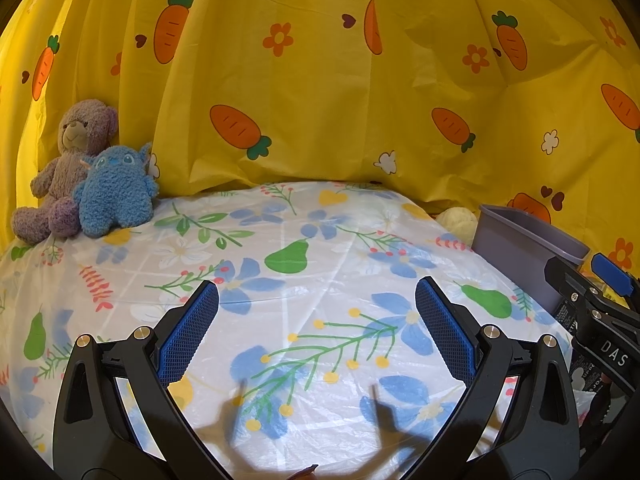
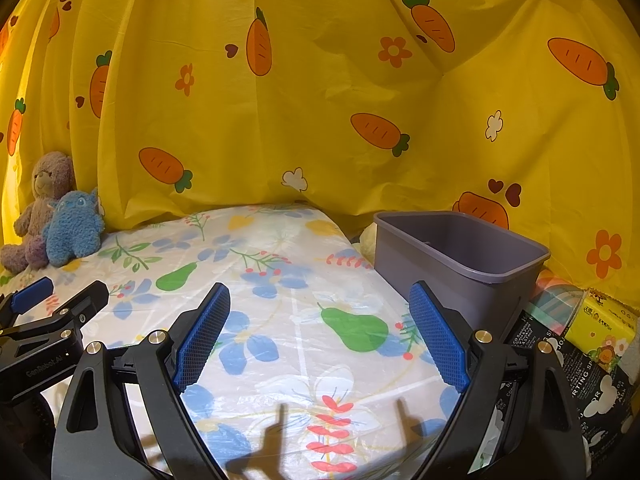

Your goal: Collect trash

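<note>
Both grippers hover over the floral tablecloth [image 2: 280, 280], empty. The left gripper [image 1: 316, 332] stands spread wide; the right gripper [image 2: 320, 332] likewise. The grey bin [image 2: 460, 256] stands just ahead and to the right of the right gripper. No loose trash shows on the cloth between the fingers. That fits either a search under way or a collection already finished. The bin's floor is hidden. A yellow packet [image 2: 600, 332] and printed wrapping lie far right, partly cut off.

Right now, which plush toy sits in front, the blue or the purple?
The blue plush. It sits ahead of the purple bear, overlapping its body, and is shorter.
</note>
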Motion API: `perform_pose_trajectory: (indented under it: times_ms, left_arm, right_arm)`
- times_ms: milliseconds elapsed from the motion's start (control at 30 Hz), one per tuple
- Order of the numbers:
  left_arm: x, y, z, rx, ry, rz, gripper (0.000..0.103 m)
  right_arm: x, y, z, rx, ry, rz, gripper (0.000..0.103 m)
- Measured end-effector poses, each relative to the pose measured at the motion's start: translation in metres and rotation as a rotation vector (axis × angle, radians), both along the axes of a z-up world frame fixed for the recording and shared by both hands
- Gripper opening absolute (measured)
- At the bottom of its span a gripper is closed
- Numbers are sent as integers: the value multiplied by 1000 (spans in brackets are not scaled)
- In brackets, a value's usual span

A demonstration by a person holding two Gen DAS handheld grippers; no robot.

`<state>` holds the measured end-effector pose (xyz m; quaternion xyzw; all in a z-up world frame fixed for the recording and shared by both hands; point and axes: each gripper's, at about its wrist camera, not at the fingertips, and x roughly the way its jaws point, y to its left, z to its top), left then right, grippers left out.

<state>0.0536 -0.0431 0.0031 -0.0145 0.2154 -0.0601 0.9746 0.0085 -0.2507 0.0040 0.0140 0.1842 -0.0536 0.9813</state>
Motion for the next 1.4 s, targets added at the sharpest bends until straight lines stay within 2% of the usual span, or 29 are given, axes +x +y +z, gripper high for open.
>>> perform_pose_trajectory:
  times_ms: [333, 633, 800, 933, 1267, 1400]
  left_arm:
    - [-3, -5, -1, 24, -7, -8, 97]
    - [-7, -4, 1, 5, -31, -57, 97]
    - [-8, -9, -3, 54, -31, -75, 78]
    - [-10, -12, -4, 71, -42, -95, 71]
    - [-10, -9, -1, 80, -52, -69, 74]
    - [-9, -5, 0, 75, -51, -37, 84]
  right_arm:
    - [2, -2, -1, 0, 2, 0, 88]
    - [1, -2, -4, 4, 8, -1, 88]
    - [0, -1, -5, 9, 9, -5, 88]
    - [1, -1, -5, 10, 11, -10, 88]
    - [2, -4, -6, 20, 15, -20, 88]
    - [2, -4, -6, 19, 15, -20, 88]
